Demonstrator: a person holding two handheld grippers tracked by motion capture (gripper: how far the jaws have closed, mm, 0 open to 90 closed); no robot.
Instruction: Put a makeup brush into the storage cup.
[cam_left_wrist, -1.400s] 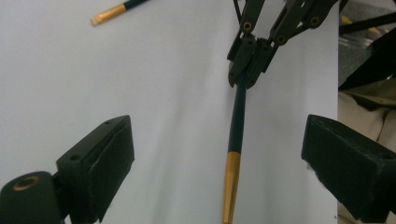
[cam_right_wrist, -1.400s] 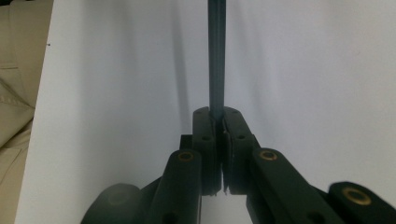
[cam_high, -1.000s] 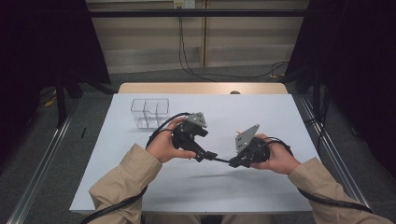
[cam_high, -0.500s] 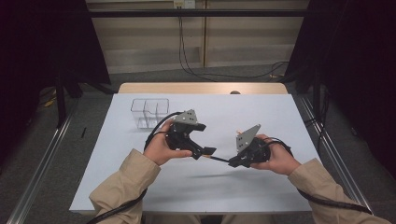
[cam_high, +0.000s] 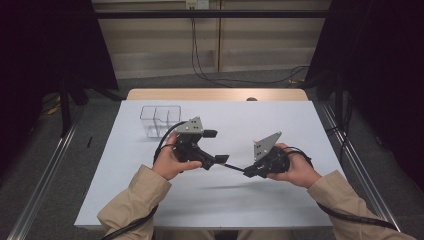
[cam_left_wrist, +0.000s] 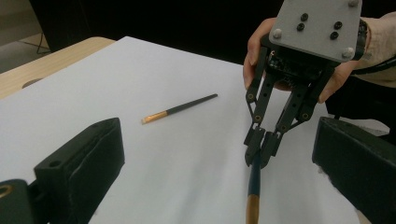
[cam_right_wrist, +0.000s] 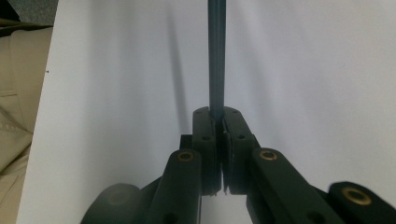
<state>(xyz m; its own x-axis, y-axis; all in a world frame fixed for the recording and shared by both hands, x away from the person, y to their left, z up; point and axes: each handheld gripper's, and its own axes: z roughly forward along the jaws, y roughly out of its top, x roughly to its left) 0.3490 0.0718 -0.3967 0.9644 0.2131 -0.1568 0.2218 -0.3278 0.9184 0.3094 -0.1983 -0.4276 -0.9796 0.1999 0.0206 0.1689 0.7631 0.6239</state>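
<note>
My right gripper (cam_high: 248, 172) is shut on one end of a thin dark stick (cam_high: 234, 168) with a tan tip, which points left across the white table sheet. The left gripper view shows that gripper (cam_left_wrist: 259, 151) clamped on the stick (cam_left_wrist: 253, 184), a hand behind it. In the right gripper view the jaws (cam_right_wrist: 219, 119) press together on the stick (cam_right_wrist: 216, 56). My left gripper (cam_high: 218, 147) is open, its jaws wide apart (cam_left_wrist: 217, 140) around the stick's free end without touching it. A second dark stick (cam_left_wrist: 180, 108) with an orange tip lies flat on the sheet.
A clear plastic box (cam_high: 160, 120) with compartments stands at the back left of the white sheet (cam_high: 280, 120). Bare wooden table edge (cam_high: 215, 94) runs along the far side. Cables trail from both grippers off the near edge.
My left gripper has shifted slightly back and to the left and turned a little. The right gripper and its stick have stayed in place.
</note>
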